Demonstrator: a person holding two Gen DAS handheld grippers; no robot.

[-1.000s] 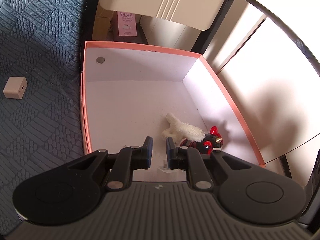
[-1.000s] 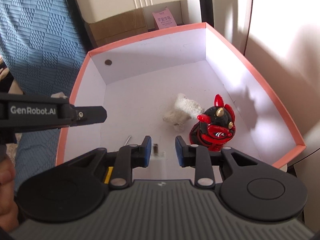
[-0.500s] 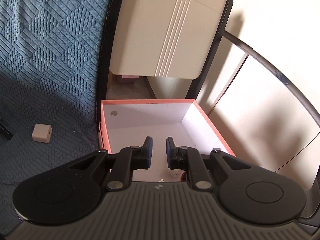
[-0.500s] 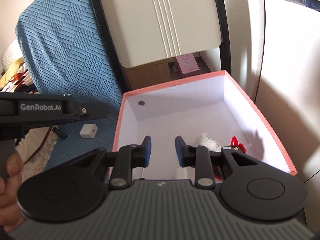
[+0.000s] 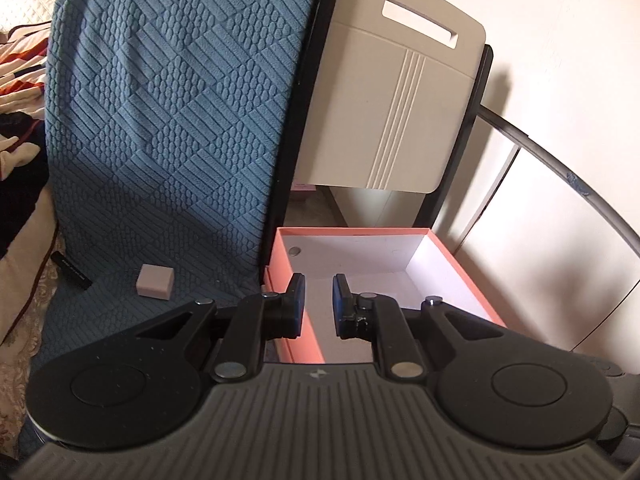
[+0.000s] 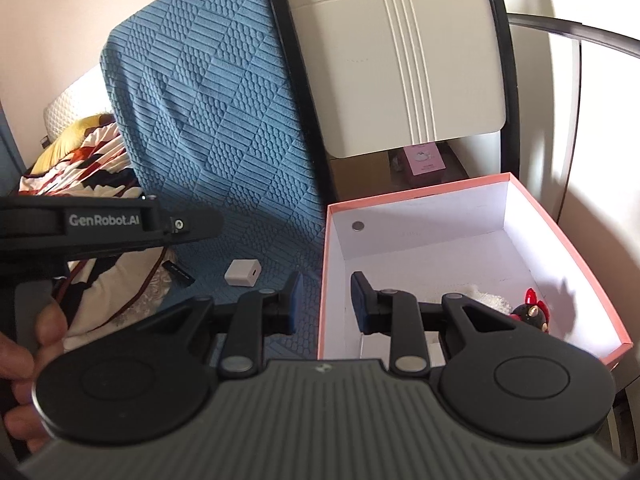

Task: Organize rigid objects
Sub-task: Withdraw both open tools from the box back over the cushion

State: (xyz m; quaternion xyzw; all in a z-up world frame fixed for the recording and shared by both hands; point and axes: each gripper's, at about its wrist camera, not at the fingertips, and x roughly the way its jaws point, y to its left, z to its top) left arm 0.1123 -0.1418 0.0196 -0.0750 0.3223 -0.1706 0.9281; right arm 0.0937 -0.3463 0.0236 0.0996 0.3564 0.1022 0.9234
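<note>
Right wrist view: white cube charger (image 6: pixel 243 273) on blue cover; both grippers open, empty.

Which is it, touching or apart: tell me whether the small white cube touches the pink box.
Apart. In the right wrist view, the white cube lies on the blue cover, with a clear strip of fabric between it and the pink box.

A blue quilted cover (image 6: pixel 208 128) carries a white cube (image 6: pixel 242 273).
</note>
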